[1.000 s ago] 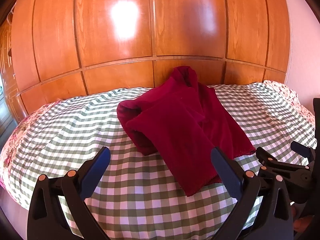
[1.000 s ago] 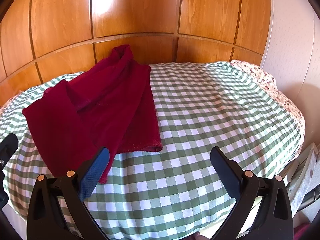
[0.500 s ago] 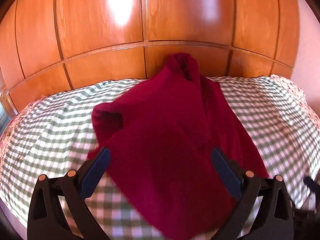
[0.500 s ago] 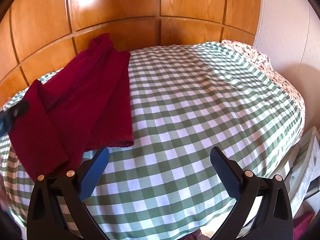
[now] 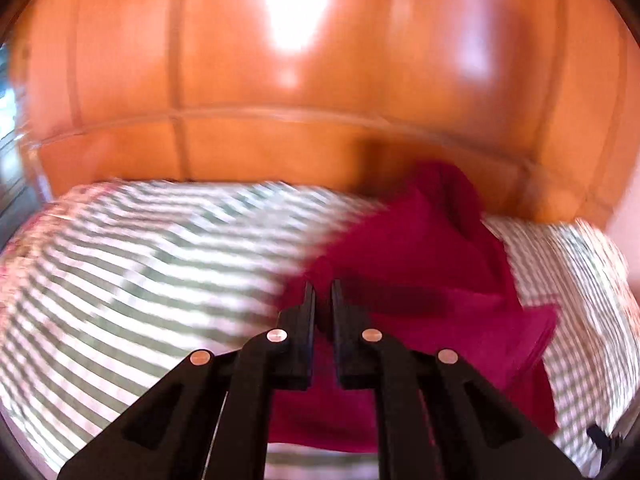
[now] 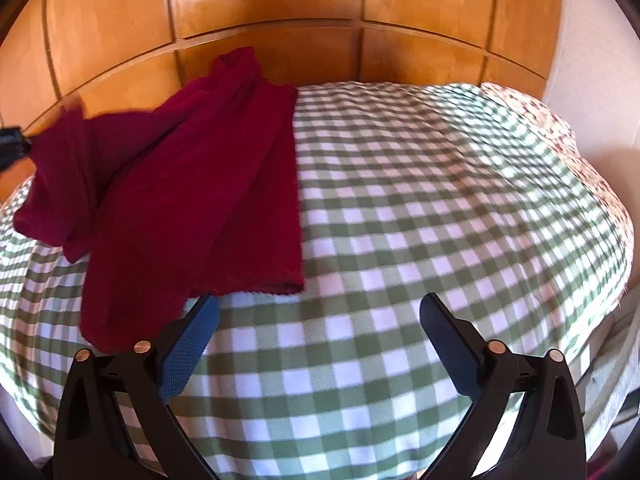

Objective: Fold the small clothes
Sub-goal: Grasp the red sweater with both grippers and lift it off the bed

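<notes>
A dark red garment (image 6: 208, 168) lies partly folded on the green-and-white checked bed cover (image 6: 440, 200), its collar end toward the headboard. In the blurred left wrist view my left gripper (image 5: 323, 286) has its jaws closing to a narrow gap with an edge of the red garment (image 5: 432, 264) pinched between them. In the right wrist view that left gripper (image 6: 10, 146) shows at the far left edge, with the cloth's left part drawn up toward it. My right gripper (image 6: 318, 308) stands open above the cover, just in front of the garment's hem, with nothing between its fingers.
A glossy wooden panelled headboard (image 6: 280, 0) runs behind the bed. A floral sheet edge (image 6: 532, 108) shows at the bed's far right, beside a pale wall (image 6: 592, 60). The right half of the checked cover is bare.
My left gripper swept left and in over the garment, then went from wide open to shut on its edge; the cloth's left part is now lifted. The right gripper sank slightly toward the hem.
</notes>
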